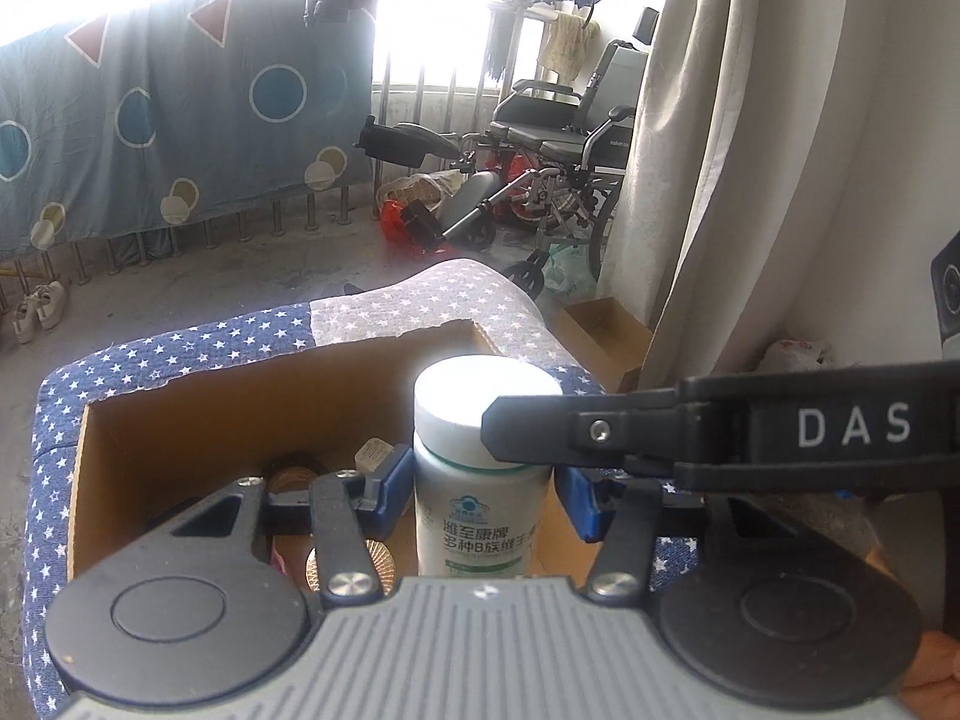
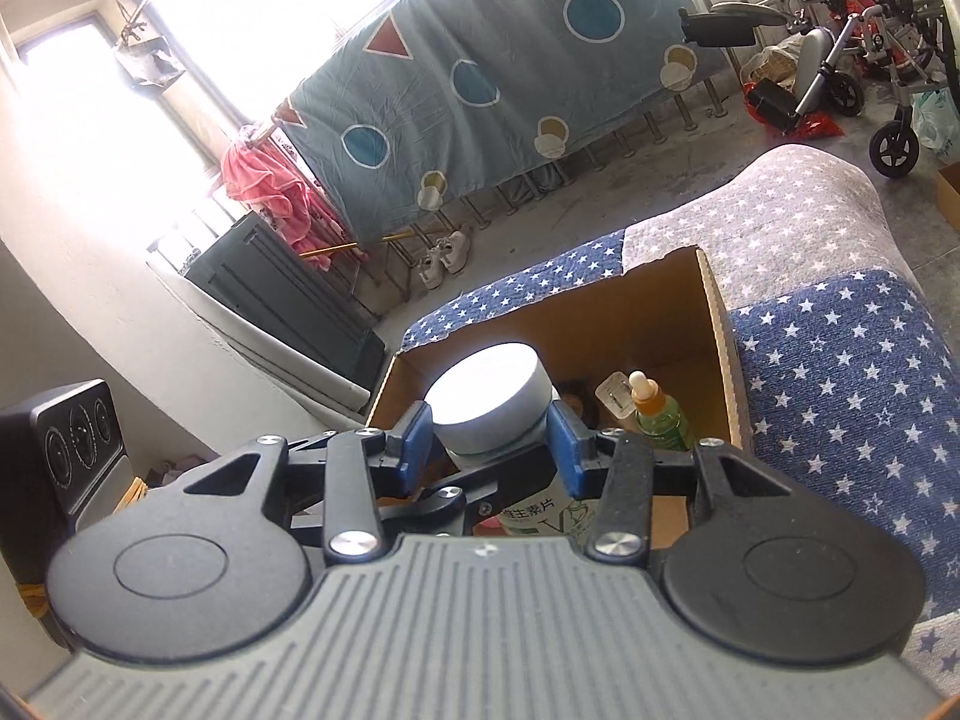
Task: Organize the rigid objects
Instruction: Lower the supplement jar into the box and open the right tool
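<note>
A white vitamin bottle (image 1: pixel 480 480) with a white cap and a green-printed label stands upright over an open cardboard box (image 1: pixel 180 414). My left gripper (image 1: pixel 483 489) has its blue pads on both sides of the bottle's body, touching it. My right gripper (image 2: pixel 491 441) clamps the bottle's cap (image 2: pixel 489 402) between its blue pads. In the left wrist view the right gripper's finger (image 1: pixel 540 426) reaches in from the right at the cap. The box (image 2: pixel 714 300) also holds a green dropper bottle (image 2: pixel 657 414), a white plug and other small items.
The box sits on a star-patterned blue and grey cushion (image 1: pixel 372 312), also in the right wrist view (image 2: pixel 840 372). A wheelchair (image 1: pixel 558 138), a patterned sheet on a rail (image 1: pixel 150 120), shoes (image 2: pixel 444 258), a curtain (image 1: pixel 750 150) and a speaker (image 2: pixel 66 450) surround it.
</note>
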{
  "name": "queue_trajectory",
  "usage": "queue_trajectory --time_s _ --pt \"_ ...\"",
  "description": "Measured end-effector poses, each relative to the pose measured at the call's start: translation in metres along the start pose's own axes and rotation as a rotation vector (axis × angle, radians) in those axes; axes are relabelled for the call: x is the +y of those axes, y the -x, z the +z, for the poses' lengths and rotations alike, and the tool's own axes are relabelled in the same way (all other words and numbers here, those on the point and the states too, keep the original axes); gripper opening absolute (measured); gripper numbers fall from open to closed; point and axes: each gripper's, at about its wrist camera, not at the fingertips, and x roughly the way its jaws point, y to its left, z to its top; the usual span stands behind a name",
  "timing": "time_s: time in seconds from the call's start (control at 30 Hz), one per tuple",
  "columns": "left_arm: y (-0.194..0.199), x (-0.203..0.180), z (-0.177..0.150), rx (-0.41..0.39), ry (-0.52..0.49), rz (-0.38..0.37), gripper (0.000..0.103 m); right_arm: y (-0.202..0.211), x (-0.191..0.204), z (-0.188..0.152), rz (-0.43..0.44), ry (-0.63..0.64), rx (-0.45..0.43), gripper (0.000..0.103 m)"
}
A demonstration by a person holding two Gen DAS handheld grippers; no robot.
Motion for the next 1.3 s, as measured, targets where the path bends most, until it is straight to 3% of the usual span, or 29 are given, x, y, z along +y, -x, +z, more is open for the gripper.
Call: queue_trajectory --time_s 0.2,0.57,0.93,1.3 --pt "-0.022 -0.002 0.001 0.015 0.002 0.013 0.053 -0.012 -0.013 0.008 -0.013 0.024 0.000 0.042" --pt "-0.076 0.004 -0.025 0.117 0.048 -0.002 0.053 -0.065 -0.062 -0.013 -0.061 0.001 0.080 0.043" --pt "-0.090 0.005 -0.038 0.157 0.054 -0.015 0.052 -0.085 -0.068 -0.025 -0.095 0.066 0.119 0.042" --pt "-0.082 -0.007 -0.036 0.144 0.020 -0.003 0.076 -0.075 -0.070 -0.025 -0.086 0.036 0.117 0.050"
